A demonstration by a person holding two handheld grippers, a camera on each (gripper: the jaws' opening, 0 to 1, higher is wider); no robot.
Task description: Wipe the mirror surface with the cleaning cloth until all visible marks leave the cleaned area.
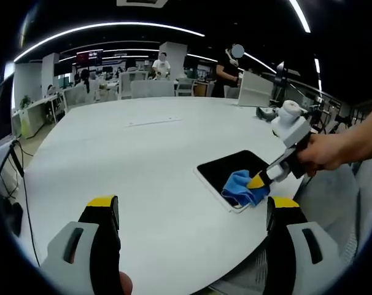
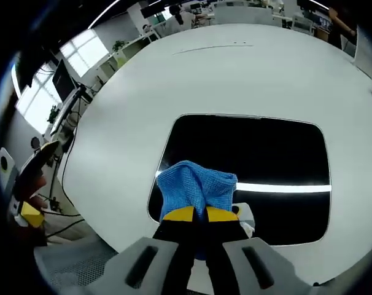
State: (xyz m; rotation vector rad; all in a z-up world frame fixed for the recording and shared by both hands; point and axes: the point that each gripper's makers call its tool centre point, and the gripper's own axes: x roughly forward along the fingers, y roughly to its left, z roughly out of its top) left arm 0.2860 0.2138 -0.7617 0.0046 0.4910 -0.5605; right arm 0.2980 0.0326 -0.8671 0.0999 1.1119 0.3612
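A dark rectangular mirror (image 2: 253,166) lies flat on the white table (image 2: 235,74), near its edge. My right gripper (image 2: 200,215) is shut on a bunched blue cleaning cloth (image 2: 195,187), which rests on the mirror's near corner. In the left gripper view the same mirror (image 1: 235,169) sits right of centre with the blue cloth (image 1: 241,188) on its near end, pinched by the right gripper (image 1: 257,181), which a hand holds. My left gripper (image 1: 192,206) hovers open over bare table, its yellow-tipped jaws wide apart and holding nothing.
The big white round table (image 1: 131,153) stretches away from the mirror. A white device (image 1: 288,115) and a grey panel (image 1: 255,90) stand at the far right edge. Beyond are office desks, chairs and several people. Cables hang left of the table (image 2: 60,227).
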